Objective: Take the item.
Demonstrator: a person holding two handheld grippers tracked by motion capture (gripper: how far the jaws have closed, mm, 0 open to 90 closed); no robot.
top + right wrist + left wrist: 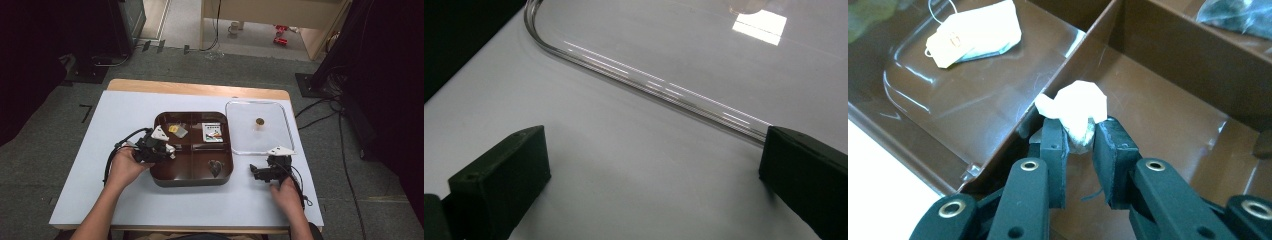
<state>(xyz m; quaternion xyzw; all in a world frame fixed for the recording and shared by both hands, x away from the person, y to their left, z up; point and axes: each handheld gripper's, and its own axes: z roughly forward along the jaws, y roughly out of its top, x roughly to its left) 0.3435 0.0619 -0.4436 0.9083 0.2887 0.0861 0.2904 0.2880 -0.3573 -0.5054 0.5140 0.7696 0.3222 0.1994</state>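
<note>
A small lump in crumpled white wrapping (pixel 1075 105) sits between the black pads of my left gripper (pixel 1079 131), which is shut on it. It hangs just above the divider wall (pixel 1083 55) between two left compartments of the brown tray (pixel 192 179). From above, the left gripper (pixel 169 149) reaches in over the tray's left rim. My right gripper (pixel 261 167) rests low over the white table, its jaws wide open with nothing between them (pixel 654 170). It sits just short of the near edge of a clear lid (pixel 664 87).
A tea bag with a paper tag (pixel 973 35) lies in the far left compartment. The far right compartment holds a printed packet (pixel 213 132), the near right one a dark wrapped piece (pixel 215 168). The clear lid (pixel 257 135) with its round knob (pixel 259 121) lies right of the tray.
</note>
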